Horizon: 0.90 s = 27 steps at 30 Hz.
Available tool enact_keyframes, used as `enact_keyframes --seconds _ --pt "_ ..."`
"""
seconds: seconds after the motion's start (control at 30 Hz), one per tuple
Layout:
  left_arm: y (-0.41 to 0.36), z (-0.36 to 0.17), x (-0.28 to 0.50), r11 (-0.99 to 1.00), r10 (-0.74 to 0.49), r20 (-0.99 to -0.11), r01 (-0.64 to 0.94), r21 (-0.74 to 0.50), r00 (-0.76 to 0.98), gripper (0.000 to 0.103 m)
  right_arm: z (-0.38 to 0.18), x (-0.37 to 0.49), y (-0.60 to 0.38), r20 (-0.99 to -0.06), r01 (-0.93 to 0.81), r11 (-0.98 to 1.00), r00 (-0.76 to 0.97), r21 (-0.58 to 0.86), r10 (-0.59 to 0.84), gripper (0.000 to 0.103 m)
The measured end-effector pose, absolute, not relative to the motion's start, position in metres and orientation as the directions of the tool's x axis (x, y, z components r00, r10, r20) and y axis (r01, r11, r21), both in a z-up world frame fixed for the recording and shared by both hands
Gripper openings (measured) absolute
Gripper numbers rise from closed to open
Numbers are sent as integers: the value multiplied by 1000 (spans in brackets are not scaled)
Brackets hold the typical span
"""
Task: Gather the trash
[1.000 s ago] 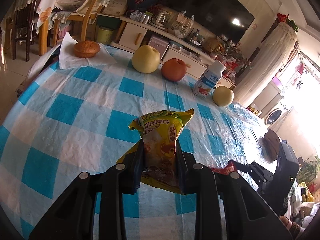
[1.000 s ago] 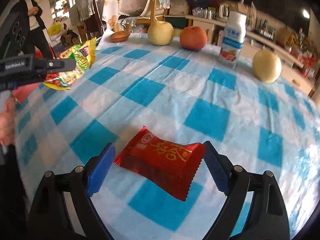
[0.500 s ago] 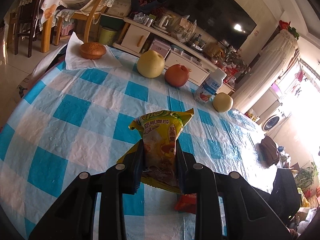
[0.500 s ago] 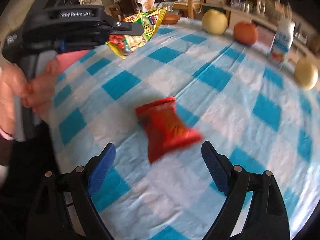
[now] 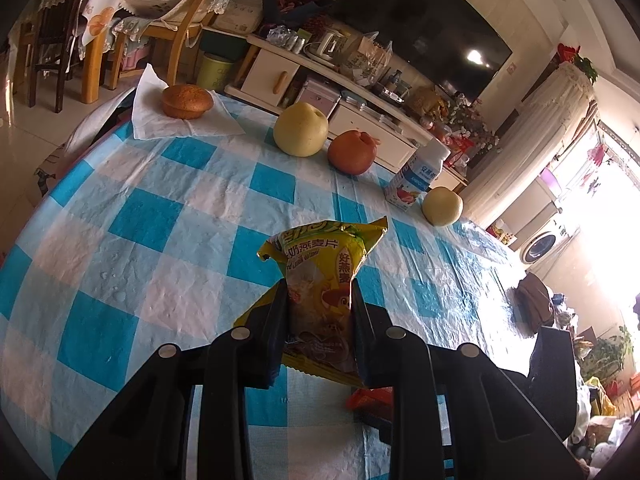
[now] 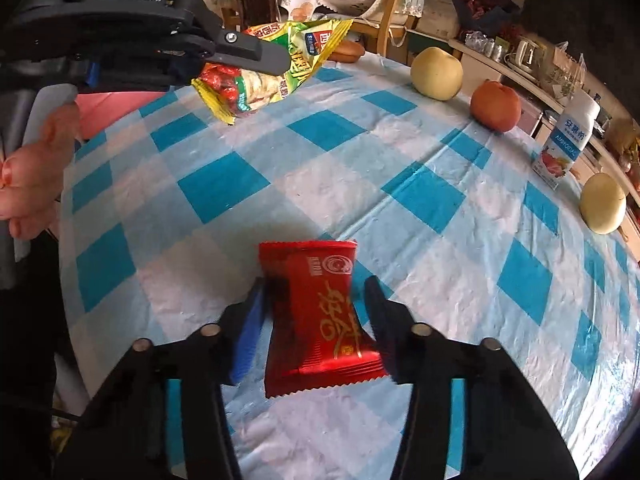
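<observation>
A crinkled, faintly shiny plastic sheet in blue and white checks covers the tabletop (image 6: 420, 208), and on it the red snack packet (image 6: 320, 316) is glossy foil-like film with gold print. The yellow oat-flake packet (image 5: 320, 276) is shiny printed film too, pinched in the matt black plastic left tongs (image 5: 320, 312); the right tongs (image 6: 316, 312) are the same matt black plastic, with one blue pad. The bun (image 5: 187, 101) lies on thin white paper (image 5: 160, 124), the milk bottle (image 5: 418, 178) is smooth white plastic, and the chair (image 5: 176, 36) is varnished wood.

"GenRobot.AI" is printed on the left gripper (image 6: 256, 54); the yellow oat packet (image 5: 320, 276) it clamps reads 燕麦片; milk bottle (image 6: 568, 142) says 安慕希.
</observation>
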<state>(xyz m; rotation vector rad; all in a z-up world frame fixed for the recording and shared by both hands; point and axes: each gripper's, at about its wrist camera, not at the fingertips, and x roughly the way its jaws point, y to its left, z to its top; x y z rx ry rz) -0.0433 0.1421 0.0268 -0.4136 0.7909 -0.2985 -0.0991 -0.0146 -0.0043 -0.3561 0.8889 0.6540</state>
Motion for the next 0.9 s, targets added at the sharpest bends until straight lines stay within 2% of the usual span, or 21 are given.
enact_keyframes --seconds 0.17,0.27,0.57,0.9 --pt "147 29 -44 876 -407 -614 96 -473 676 30 -4 -99 -16 -808 -618 786 451 25 380 38" --pt "151 30 -45 874 -402 -611 88 -477 682 30 2 -100 -16 -794 -589 807 477 28 376 31" --pt "167 36 -49 877 -368 -600 50 -478 711 30 15 -100 2 -775 -560 828 519 11 362 30" --pt "224 57 -60 883 -236 -559 -64 -464 795 30 60 -90 72 -694 -623 771 498 130 520 30"
